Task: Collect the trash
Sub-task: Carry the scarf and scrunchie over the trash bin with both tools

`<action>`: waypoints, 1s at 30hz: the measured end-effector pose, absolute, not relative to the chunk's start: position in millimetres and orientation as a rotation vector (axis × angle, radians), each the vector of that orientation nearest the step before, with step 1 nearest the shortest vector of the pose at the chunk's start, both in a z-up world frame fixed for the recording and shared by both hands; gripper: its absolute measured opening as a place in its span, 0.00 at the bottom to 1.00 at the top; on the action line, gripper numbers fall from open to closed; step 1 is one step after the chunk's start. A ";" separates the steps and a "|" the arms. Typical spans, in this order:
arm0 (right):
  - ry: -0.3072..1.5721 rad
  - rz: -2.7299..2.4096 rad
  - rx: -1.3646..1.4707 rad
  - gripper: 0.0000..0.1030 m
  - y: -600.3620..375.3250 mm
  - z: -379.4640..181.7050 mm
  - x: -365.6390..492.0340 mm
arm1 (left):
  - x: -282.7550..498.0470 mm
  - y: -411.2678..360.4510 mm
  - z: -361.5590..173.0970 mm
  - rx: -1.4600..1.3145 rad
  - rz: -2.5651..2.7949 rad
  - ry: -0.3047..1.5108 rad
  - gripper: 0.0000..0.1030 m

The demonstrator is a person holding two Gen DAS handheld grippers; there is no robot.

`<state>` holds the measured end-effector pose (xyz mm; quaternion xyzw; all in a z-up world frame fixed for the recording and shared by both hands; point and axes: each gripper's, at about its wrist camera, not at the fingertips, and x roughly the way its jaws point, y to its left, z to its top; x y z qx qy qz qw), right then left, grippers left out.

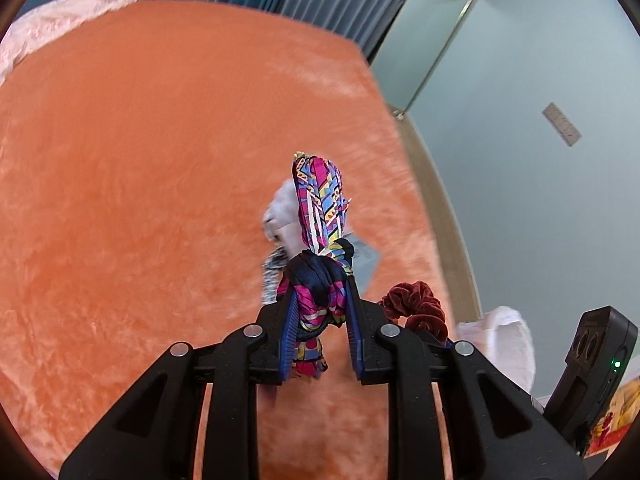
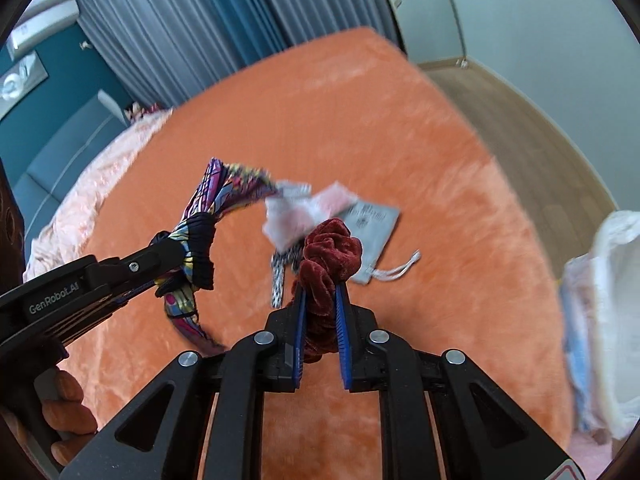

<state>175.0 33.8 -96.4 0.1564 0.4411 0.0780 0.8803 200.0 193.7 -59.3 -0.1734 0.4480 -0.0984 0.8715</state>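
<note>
Above the orange bedspread (image 1: 140, 160), your left gripper (image 1: 320, 300) clamps a patterned knotted headband (image 1: 318, 216); your right gripper (image 2: 320, 300) pinches a maroon velvet scrunchie (image 2: 330, 256).

Ahead of the right gripper (image 2: 322, 300), the orange bed (image 2: 360, 112) is blocked by crumpled paper (image 2: 288, 220) and a grey pouch (image 2: 370, 224); open bedding is seen beyond.

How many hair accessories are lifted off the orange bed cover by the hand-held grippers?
2. The patterned headband is clamped in the left hand-held gripper; the dark red scrunchie is clamped in the right hand-held gripper. Other items below are partly hidden and blurred.
</note>
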 end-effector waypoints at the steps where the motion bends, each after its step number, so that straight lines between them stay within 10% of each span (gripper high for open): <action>1: 0.903 0.156 0.326 0.13 28.0 -89.5 169.5 | 196.1 188.7 -50.7 -0.358 -0.215 0.923 0.20; 30: 0.616 -0.208 0.552 0.13 -205.6 -5.7 24.7 | 103.3 -84.6 34.5 -0.083 -0.672 0.847 0.21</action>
